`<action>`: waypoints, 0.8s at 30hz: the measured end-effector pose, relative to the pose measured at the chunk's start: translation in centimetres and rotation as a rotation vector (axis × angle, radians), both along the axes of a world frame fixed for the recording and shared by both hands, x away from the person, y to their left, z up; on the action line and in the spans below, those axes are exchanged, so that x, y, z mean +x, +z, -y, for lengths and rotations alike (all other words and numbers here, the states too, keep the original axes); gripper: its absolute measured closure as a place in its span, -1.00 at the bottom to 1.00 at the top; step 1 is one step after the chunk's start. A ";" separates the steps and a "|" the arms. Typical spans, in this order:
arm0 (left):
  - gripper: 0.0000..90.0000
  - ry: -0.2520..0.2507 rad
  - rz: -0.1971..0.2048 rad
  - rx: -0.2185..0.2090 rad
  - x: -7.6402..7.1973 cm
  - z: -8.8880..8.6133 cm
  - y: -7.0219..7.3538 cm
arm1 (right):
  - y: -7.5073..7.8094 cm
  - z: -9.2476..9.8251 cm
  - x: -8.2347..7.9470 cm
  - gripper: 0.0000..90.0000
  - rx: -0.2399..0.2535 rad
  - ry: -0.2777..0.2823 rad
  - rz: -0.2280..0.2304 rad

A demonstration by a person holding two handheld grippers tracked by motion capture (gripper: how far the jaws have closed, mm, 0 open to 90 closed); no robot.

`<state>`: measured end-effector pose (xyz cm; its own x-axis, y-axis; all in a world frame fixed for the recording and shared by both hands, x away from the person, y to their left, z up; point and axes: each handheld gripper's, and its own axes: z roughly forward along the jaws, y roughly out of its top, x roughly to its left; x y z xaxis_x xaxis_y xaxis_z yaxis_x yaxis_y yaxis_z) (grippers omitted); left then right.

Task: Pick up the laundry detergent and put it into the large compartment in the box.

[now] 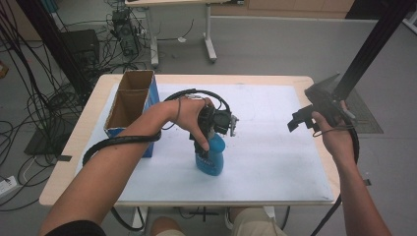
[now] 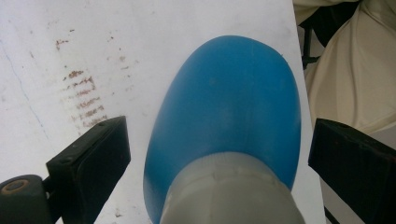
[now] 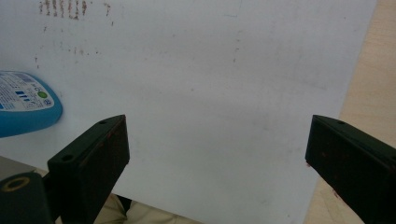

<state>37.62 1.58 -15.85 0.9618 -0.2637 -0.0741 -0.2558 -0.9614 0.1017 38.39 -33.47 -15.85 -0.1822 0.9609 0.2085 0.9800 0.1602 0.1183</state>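
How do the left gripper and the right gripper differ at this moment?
The left gripper points down with its jaws on either side of the blue bottle; the right gripper has nothing between its jaws. The left gripper is over the middle of the white mat; the right gripper is held near the mat's right edge. Both are open.

Lighting was even and bright from overhead, with soft shadows and no harsh glare on the white surface point(image 1: 275, 147). The high view was low-res and slightly soft. Close up, the blue bottle point(image 2: 229, 116) was blurred.
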 end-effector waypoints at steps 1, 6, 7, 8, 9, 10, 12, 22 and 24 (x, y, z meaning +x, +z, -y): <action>-0.86 0.000 0.000 0.000 0.0 0.0 0.0 | 0.0 0.0 0.0 -0.86 0.000 0.000 0.000; -0.87 0.002 0.006 -0.001 -0.1 0.0 0.2 | 0.1 -0.1 0.0 -0.86 0.000 0.001 0.002; -0.87 0.002 0.007 -0.003 -0.1 0.0 0.2 | 0.1 -0.1 0.0 -0.86 0.001 0.002 0.001; -0.87 0.002 0.007 -0.003 -0.1 0.0 0.2 | 0.1 -0.1 0.0 -0.86 0.001 0.002 0.001; -0.87 0.001 0.008 -0.003 -0.1 0.0 0.2 | 0.1 -0.1 0.0 -0.86 0.001 0.003 0.002; -0.86 0.001 0.008 -0.003 -0.1 0.0 0.2 | 0.1 -0.1 0.0 -0.86 0.001 0.003 0.002; -0.86 0.000 0.009 -0.001 -0.1 0.0 0.1 | 0.1 0.0 -0.1 -0.86 0.002 0.002 0.003; -0.86 -0.002 0.007 0.006 -0.1 0.1 -0.2 | 0.1 0.1 0.0 -0.86 0.003 -0.001 0.001; -0.86 0.001 0.006 0.005 -0.1 0.1 -0.2 | 0.0 0.1 0.0 -0.86 0.001 -0.001 0.000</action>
